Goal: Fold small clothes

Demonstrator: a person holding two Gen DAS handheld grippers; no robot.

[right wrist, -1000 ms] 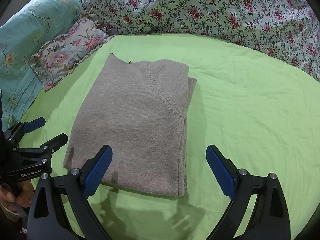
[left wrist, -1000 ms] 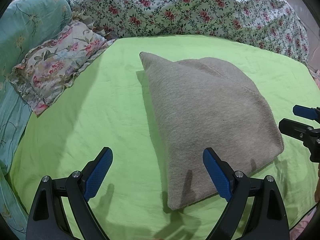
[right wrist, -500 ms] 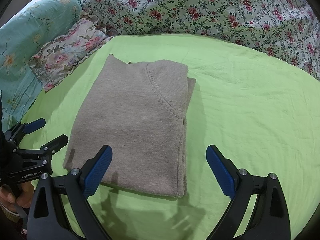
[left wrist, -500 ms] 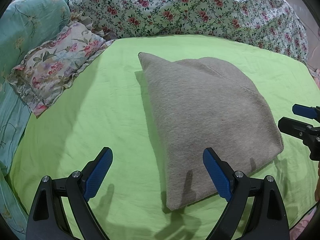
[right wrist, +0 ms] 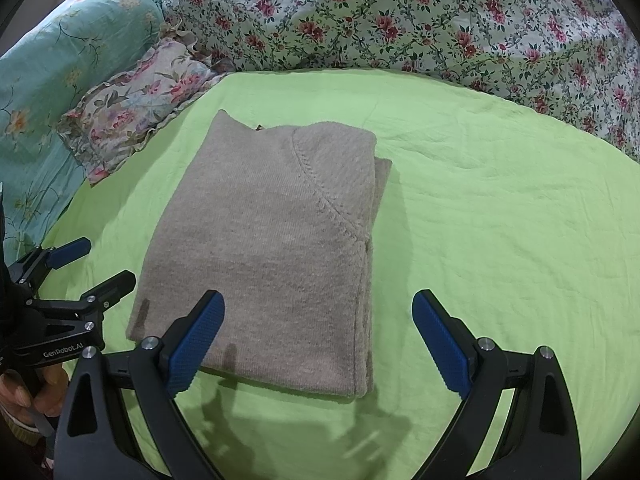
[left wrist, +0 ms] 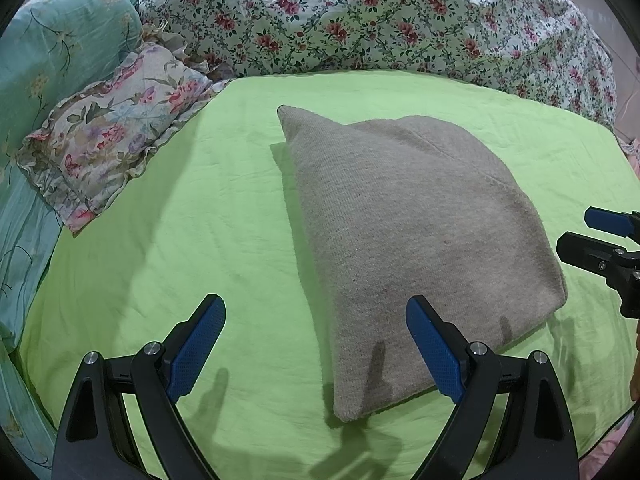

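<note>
A beige knitted sweater [left wrist: 408, 236] lies folded into a flat rectangle on the green sheet [left wrist: 200, 220]; in the right wrist view the sweater [right wrist: 272, 248] shows a curved seam on its top layer. My left gripper [left wrist: 316, 332] is open and holds nothing, hovering over the sweater's near left corner. My right gripper [right wrist: 318, 328] is open too and holds nothing, above the near right corner. Each gripper shows at the edge of the other's view: the right gripper [left wrist: 596, 236] and the left gripper [right wrist: 86, 264], held by a hand [right wrist: 36, 396].
A floral quilt [left wrist: 380, 20] is heaped along the far side of the sheet. A frilled floral pillow [left wrist: 108, 140] and teal bedding [left wrist: 52, 40] lie at the left. Bare green sheet [right wrist: 500, 208] extends to the right of the sweater.
Almost nothing differs; both grippers stay open in the same places and the sweater has not moved.
</note>
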